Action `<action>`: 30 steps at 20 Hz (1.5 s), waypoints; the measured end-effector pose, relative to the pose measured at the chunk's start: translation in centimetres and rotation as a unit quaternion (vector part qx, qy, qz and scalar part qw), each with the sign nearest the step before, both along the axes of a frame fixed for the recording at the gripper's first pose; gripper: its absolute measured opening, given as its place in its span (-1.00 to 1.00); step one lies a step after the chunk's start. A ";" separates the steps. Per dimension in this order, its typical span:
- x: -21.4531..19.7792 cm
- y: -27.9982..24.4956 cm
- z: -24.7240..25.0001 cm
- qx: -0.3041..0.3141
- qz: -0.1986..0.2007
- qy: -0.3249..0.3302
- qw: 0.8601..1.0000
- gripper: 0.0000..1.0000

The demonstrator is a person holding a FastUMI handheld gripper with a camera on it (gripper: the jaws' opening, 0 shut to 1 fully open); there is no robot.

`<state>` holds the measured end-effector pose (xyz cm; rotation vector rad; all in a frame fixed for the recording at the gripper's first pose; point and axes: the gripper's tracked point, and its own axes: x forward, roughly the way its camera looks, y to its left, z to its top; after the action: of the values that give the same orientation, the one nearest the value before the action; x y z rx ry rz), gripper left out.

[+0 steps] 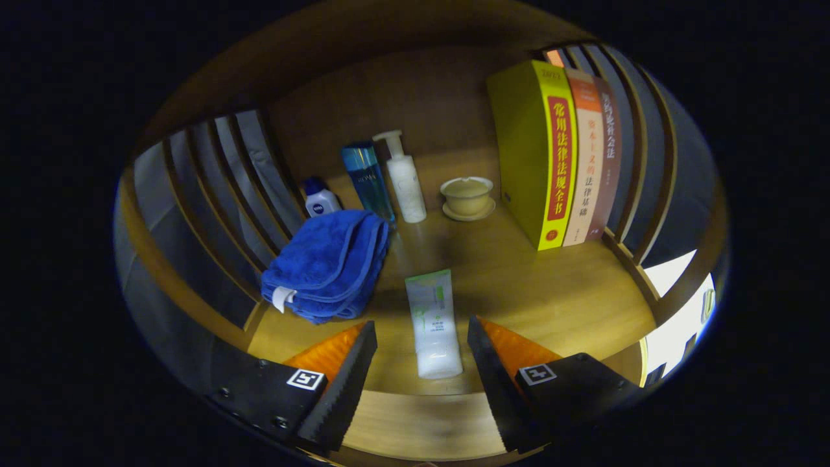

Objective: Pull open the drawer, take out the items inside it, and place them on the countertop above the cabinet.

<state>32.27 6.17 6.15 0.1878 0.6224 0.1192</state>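
A white and green tube lies flat on the wooden countertop, its cap end reaching between my fingertips. My gripper is open, its two black serrated fingers standing either side of the tube without touching it. A folded blue towel rests on the countertop just ahead and to the left of the left finger. The countertop's front edge runs beneath the fingers.
Behind the towel stand a small blue-capped bottle, a tall blue bottle and a white pump bottle. A lidded tea bowl on a saucer sits mid-back. Three upright books stand at the right. Slatted side walls flank the shelf.
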 end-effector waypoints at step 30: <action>-23.8 -1.2 -2.4 -0.050 -0.029 -0.157 0.986 0.98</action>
<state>8.47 5.01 3.73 0.0870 0.3074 0.0586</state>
